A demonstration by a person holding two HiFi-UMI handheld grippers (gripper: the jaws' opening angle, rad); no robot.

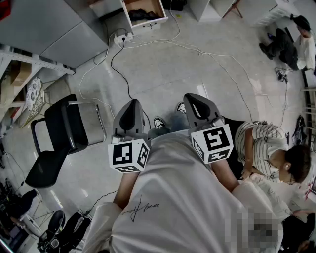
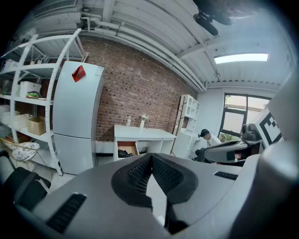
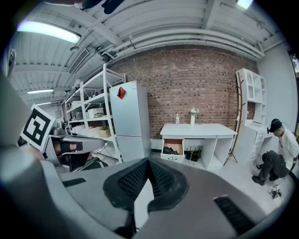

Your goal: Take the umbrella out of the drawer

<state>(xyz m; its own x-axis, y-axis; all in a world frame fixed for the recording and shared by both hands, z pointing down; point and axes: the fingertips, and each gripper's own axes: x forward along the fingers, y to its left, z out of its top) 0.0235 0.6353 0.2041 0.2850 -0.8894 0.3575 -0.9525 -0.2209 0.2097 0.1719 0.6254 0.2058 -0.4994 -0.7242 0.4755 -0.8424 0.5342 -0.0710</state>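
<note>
The left gripper, a grey two-jaw tool with a marker cube at its back, is held out in front of the person's body and tilts slightly down. In the left gripper view its black ribbed pads meet at their tips with nothing between them. The right gripper, of the same build, is just beside it at about the same height. Its pads are likewise pressed together and empty in the right gripper view.

Well ahead of both grippers, across a pale tiled floor, stands a white rectangular desk. A white-fronted drawer with a wood-coloured inside is pulled out of the desk's left side. A dark folded bundle lies in the drawer; it reads as the black umbrella, well apart from either gripper. The right gripper view shows it low in the drawer.

White and black floor cables run from a white power strip between the grippers and the desk. A black office chair with a metal frame stands to the left of the left gripper. A seated person in a striped shirt is close to the right of the right gripper. Left of the desk stands a tall white fridge against a red brick wall.
</note>
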